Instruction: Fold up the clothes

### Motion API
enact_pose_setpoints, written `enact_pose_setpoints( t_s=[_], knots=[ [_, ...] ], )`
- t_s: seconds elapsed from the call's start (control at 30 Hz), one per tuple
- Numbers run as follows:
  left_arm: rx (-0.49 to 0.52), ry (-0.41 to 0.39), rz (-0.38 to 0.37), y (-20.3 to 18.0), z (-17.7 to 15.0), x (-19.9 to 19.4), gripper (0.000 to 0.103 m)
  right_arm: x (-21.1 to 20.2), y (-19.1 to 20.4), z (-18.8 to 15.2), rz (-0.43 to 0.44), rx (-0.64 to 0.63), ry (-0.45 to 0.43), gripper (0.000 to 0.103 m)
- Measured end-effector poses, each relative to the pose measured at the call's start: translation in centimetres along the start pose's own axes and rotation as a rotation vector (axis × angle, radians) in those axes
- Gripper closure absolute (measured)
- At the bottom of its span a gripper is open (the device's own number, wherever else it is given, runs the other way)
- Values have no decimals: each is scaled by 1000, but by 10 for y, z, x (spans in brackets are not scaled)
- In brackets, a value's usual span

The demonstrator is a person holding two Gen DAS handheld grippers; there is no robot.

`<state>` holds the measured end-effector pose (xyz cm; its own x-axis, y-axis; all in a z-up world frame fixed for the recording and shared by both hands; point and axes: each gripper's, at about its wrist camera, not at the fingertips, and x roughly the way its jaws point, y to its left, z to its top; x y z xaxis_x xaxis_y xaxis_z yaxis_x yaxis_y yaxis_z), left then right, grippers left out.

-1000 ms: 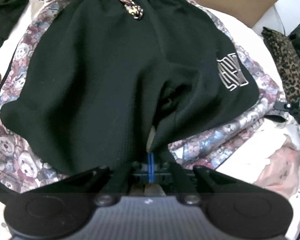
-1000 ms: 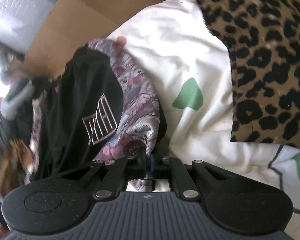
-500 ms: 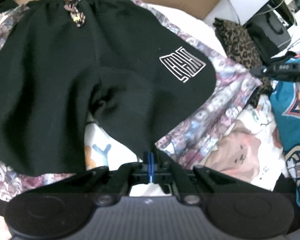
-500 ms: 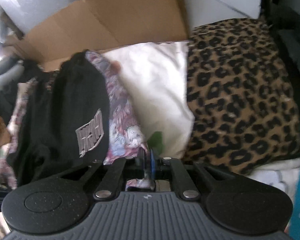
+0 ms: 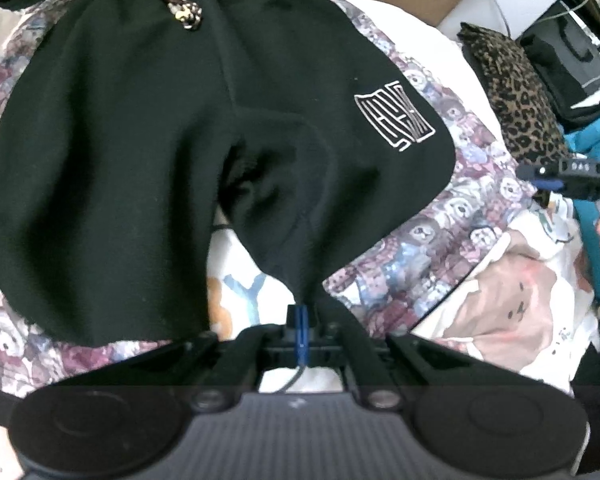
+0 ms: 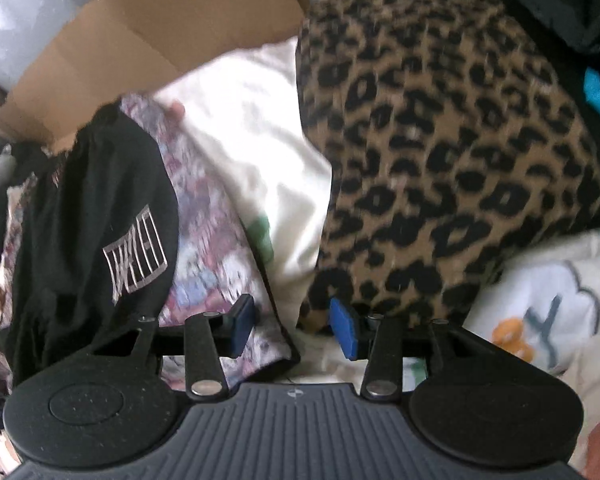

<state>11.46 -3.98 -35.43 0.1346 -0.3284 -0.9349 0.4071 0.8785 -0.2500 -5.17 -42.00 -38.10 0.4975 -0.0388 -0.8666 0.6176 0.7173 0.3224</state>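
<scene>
Spread on the bed's teddy-bear patterned cloth (image 5: 440, 240), the black drawstring shorts (image 5: 120, 140) stay pinched at the hem by my left claw (image 5: 302, 320) to fold, while my right claw (image 6: 292, 330) has just been opening, empty.

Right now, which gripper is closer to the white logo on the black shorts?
Right. The right gripper hangs open just beside the logo, over the bear-print edge. The left gripper is shut on the black shorts at the inner hem, farther from it.

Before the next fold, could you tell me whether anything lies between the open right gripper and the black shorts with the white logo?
Nothing visible does. The right gripper has just been opening, with nothing between its fingers. Only the bear-print fabric under the black shorts separates them; the leopard-print cushion lies off to the other side.
</scene>
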Motion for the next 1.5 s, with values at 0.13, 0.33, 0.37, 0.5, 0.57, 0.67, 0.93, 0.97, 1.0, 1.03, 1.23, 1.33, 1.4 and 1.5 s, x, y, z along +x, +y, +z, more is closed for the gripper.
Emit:
enact_pose_setpoints(
  t_s=[0.13,0.33,0.37,0.5,0.57,0.67,0.93,0.97,1.0,1.03,1.23,1.33,1.4,1.5],
  knots=[
    [13,2,22,4,-7,-3,102,10,-1,-6,-11,11,-10,53],
    [-33,12,16,9,-3,4,102,-3,11,-7,7,-28,-52,54],
    [-42,17,6,10,-3,4,101,-5,12,-9,22,-27,-61,54],
    [-86,25,-41,14,-3,4,80,2,8,-19,24,-17,-27,55],
    [-80,26,-52,13,-3,5,68,5,4,-23,25,4,-19,56],
    [-74,38,-58,11,-4,10,62,5,0,-25,49,68,-28,55],
    [-144,77,-94,19,-10,28,99,9,-36,-26,180,367,-50,56],
    [-129,75,-82,19,-11,27,99,10,-37,-28,186,394,-54,56],
    [-114,72,-69,18,-11,27,99,10,-39,-30,193,421,-58,56],
    [-103,71,-57,18,-12,26,100,10,-41,-32,203,444,-61,56],
    [-89,75,-24,24,-10,28,100,8,-45,-37,222,475,-62,57],
    [-74,79,-18,24,-9,34,100,12,-30,-35,152,364,-40,67],
    [-61,80,-13,23,-9,36,100,14,-16,-36,92,262,-30,73],
    [-52,82,-12,23,-9,35,100,15,-2,-35,46,167,-24,74]
  ],
)
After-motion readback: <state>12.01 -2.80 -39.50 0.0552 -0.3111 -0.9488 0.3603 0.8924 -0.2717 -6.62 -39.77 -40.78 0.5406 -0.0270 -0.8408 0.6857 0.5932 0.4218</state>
